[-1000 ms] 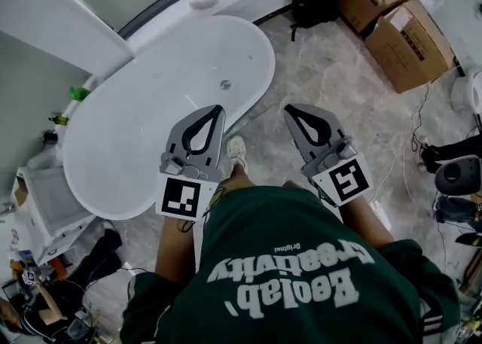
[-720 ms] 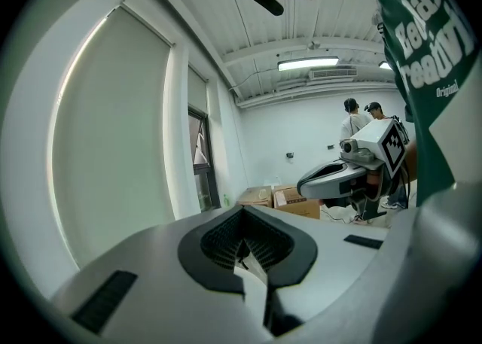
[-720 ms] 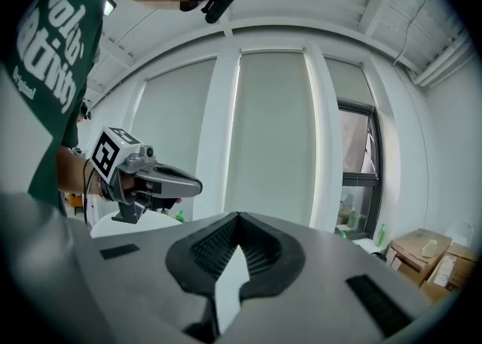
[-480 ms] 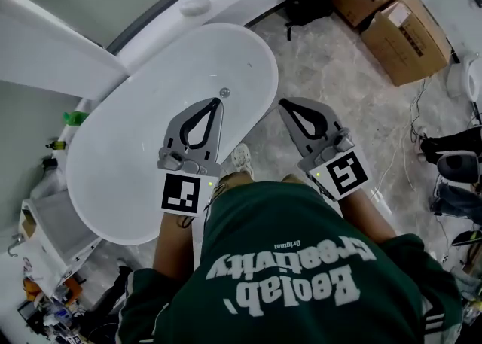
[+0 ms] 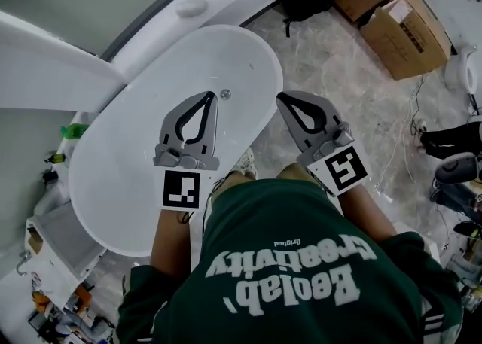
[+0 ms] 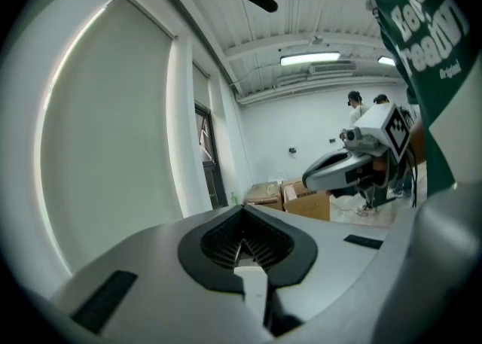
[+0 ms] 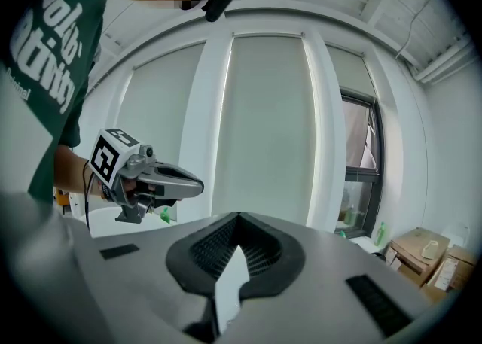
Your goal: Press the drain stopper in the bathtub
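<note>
Nearing the drain stopper (image 5: 225, 94) at 3 o'clock, the left tongs (image 5: 210, 96), clamped empty like the right tongs (image 5: 280, 98), are advancing.

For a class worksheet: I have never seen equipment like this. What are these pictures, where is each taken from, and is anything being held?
There is no robot: a person holds a two-jaw tool in each hand. The head view looks down from a camera on their head. There the left tool is above a white bathtub, its tip showing next to the round drain stopper; the right tool is above the stone floor beside the tub. The other two pictures come from cameras riding on each tool, looking along its jaws. Both tools are shut and hold nothing.
</note>
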`<move>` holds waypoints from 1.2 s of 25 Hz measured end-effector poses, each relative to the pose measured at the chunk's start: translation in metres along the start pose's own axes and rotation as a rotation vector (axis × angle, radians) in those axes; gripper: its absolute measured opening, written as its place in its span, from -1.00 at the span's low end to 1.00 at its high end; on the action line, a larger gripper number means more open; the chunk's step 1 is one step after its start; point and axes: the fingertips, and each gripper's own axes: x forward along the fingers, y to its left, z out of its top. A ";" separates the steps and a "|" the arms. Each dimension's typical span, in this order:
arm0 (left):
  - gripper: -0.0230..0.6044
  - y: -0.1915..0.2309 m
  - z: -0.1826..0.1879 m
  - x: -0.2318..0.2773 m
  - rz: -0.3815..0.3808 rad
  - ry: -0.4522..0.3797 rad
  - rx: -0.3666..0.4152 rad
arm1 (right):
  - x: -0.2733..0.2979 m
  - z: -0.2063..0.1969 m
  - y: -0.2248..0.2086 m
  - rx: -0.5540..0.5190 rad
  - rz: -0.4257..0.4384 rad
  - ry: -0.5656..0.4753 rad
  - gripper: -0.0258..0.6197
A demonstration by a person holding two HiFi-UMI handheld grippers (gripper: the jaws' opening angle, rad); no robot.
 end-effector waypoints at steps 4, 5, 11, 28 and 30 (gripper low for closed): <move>-0.92 0.009 -0.011 0.013 -0.024 0.000 -0.024 | 0.013 -0.002 -0.002 0.007 -0.023 0.016 -0.88; -0.92 0.010 -0.012 0.015 -0.025 0.000 -0.041 | 0.014 -0.002 -0.003 0.012 -0.025 0.017 -0.88; -0.92 0.007 -0.018 0.026 -0.010 0.009 -0.094 | 0.006 -0.015 -0.011 0.031 -0.019 0.041 -0.88; -0.92 0.034 -0.050 0.145 0.253 0.107 -0.304 | 0.094 -0.093 -0.127 0.126 0.235 0.076 -0.88; -0.92 0.037 -0.071 0.162 0.281 0.156 -0.323 | 0.109 -0.115 -0.136 0.140 0.280 0.114 -0.88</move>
